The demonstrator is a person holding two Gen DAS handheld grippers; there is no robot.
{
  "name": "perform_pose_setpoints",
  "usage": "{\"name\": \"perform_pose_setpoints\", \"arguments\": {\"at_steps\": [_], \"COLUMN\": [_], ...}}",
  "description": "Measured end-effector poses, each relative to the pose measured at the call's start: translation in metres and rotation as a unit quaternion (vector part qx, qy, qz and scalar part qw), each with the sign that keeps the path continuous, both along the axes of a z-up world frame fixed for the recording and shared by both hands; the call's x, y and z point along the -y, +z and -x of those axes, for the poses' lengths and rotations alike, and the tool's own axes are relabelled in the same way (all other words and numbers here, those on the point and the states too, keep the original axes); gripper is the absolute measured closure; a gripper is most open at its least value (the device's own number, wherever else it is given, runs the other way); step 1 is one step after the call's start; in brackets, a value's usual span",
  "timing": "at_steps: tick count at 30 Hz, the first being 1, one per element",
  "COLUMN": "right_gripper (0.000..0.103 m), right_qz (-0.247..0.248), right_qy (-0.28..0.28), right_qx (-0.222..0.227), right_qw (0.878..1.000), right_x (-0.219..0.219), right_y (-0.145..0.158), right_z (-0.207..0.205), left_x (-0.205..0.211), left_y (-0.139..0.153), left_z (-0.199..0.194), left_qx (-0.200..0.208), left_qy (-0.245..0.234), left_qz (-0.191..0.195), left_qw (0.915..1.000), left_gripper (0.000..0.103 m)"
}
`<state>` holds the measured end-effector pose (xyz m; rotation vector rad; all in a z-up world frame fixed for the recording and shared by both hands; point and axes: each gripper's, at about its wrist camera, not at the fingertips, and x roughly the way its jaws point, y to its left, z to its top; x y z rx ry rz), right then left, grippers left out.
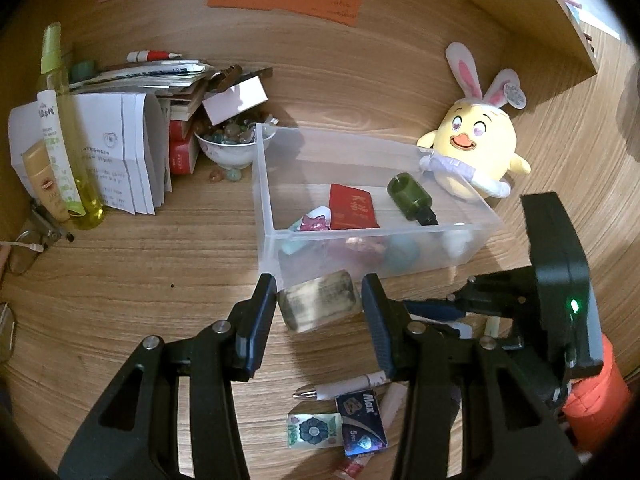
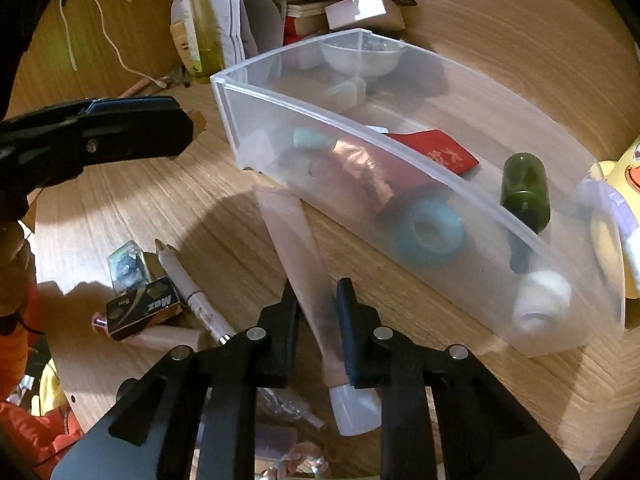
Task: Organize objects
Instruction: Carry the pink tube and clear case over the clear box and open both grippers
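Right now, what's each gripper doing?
Left gripper: shut on a tape roll.
Right gripper: closed on a tube lying on the desk.

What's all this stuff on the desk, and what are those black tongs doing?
Plastic bin: one, clear, mid-desk.
Green bottle: one, dark, inside bin.
Red packet: one, inside bin.
Tape roll: one, blue, inside bin.
Plush chick: one, yellow, behind bin.
Bowl: one, white, holding stones, left of bin.
Spray bottle: one, yellow-green, far left.
Pen: one, white, near edge.
Tube: one, pinkish, before bin.
Wooden block: one, between left tongs.
Left gripper: black, shut on block.
Right gripper: black, shut on tube.
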<state>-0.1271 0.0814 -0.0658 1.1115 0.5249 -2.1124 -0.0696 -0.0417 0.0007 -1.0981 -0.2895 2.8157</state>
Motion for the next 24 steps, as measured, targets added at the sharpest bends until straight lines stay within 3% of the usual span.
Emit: {"name": "perform_pose_setpoints", "arguments": {"at_steps": [5,10,24], "right_gripper": [0.097,0.097,0.097], "right_qz": [-0.007,0.021,0.082], "right_qy": [0.022,0.004,-0.003], "right_qx": [-0.034,-0.077,-0.124], "right_qw": [0.999,0.997,0.989], "right_x": [0.004,-0.008,-0.029], "right_y": [0.009,0.034,0.087], "right_z": [-0.022,-0.032,-0.056], "left_x": [0.000,0.002,-0.004], "left_y": [0.006,0.017,0.037], "left_z": [-0.002,-0.003,0.003], "left_qx": [-0.006,-0.019,-0.042], "left_qy": [0.004,0.012,0.009], "left_qz": [0.000,-0.002,-0.002], "left_qw": [1.0000,0.9998,0.9991], "left_gripper": [0.059,0.059,0.059]}}
